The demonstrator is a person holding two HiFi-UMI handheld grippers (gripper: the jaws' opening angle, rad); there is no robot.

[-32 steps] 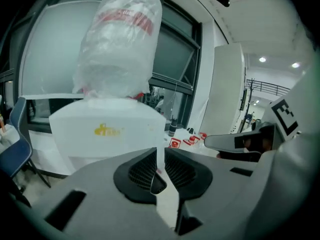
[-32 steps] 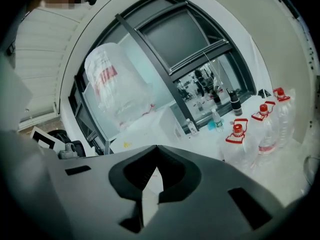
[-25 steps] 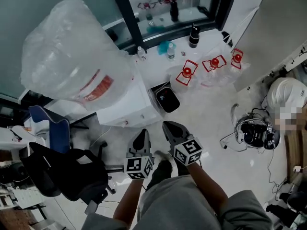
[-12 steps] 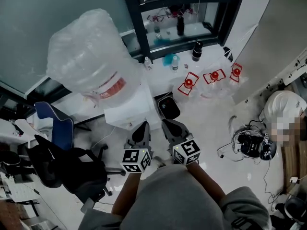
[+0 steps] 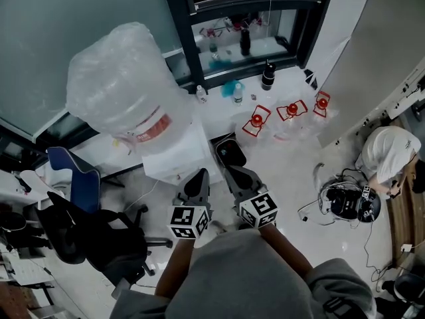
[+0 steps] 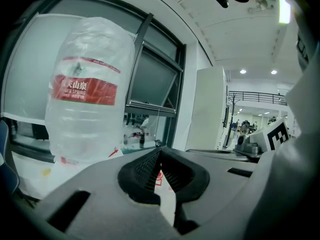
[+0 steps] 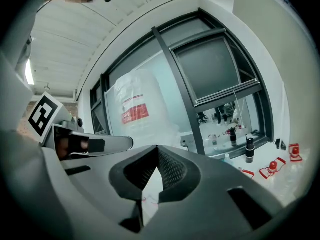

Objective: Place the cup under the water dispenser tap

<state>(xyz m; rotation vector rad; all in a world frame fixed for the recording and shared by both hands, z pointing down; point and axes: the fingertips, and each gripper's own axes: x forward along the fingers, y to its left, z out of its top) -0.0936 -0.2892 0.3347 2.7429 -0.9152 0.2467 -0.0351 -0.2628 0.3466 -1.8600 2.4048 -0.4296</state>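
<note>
The white water dispenser (image 5: 178,157) carries a big clear bottle (image 5: 125,88) with a red label, wrapped in plastic film. That bottle (image 6: 87,99) fills the left of the left gripper view and stands at centre left as the bottle (image 7: 142,115) in the right gripper view. My left gripper (image 5: 198,176) and right gripper (image 5: 227,173) are held side by side just in front of the dispenser, pointing at it. Both are shut with nothing between the jaws, as the left gripper (image 6: 159,152) and right gripper (image 7: 157,149) show in their own views. I can make out no cup and no tap.
A black bin (image 5: 230,153) stands to the right of the dispenser. Three red-capped water jugs (image 5: 289,110) and small bottles (image 5: 267,75) sit by the dark window frame. A black office chair (image 5: 93,238) is at the left. A person in white (image 5: 388,155) and cables (image 5: 345,201) are at the right.
Both grippers have come up and closer to the dispenser's front, staying side by side. The head view has shifted, so the bottle and window sit more to the right.
</note>
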